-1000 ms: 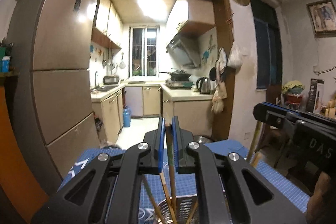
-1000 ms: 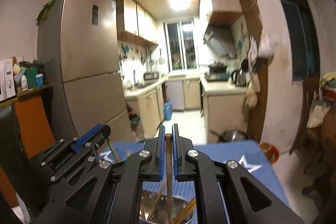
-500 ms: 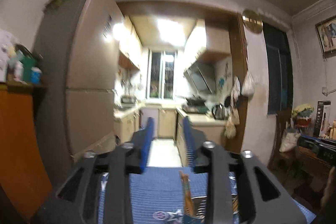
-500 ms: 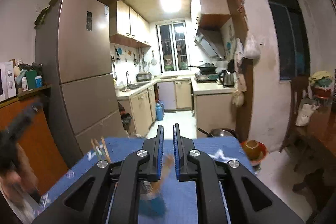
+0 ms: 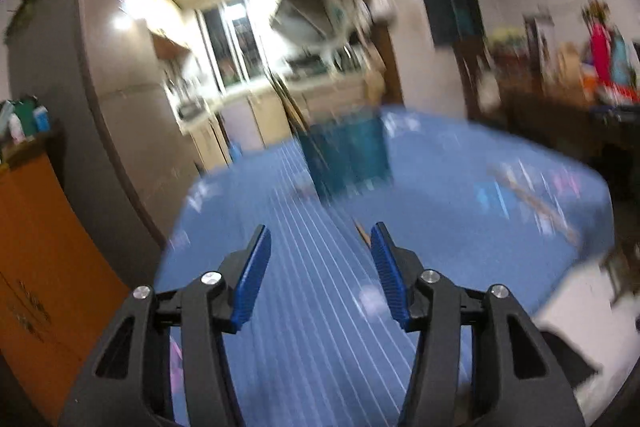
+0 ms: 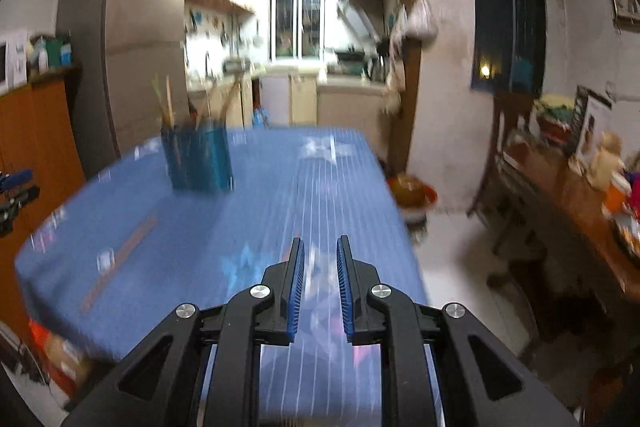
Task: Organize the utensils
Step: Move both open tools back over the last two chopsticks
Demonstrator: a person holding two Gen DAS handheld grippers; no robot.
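1. Both hand-held grippers, which a second ago each pinched a chopstick over the holder, have let go and pulled back from it; the holder now stands farther off in both views, and both pictures are motion-blurred.
2. Surface [image 6: 256, 227]: covered by a blue gridded mat, it fills the lower half of each view.
3. Fridge [image 6: 132, 35]: stands past the surface's far left corner, at about 10 o'clock in the right wrist view.
4. Holder [image 6: 198, 161]: a teal-blue cup, upright on the mat at about 10 o'clock in the right wrist view and near 12 o'clock [image 5: 346, 155] in the left wrist view, well apart from both grippers. Chopsticks [image 6: 166, 103] stick up out of it, leaning outward.
5. Left hand-held gripper [image 5: 320, 245]: its jaws have just been opening and stand clearly apart, nothing between the blue pads, only mat below.
6. Right hand-held gripper [image 6: 320, 255]: its jaws have just been opening and stand a narrow gap apart, nothing between them.
7. Loose chopstick [image 5: 536, 203]: a brown blurred streak lying on the mat at 2 o'clock in the left wrist view.
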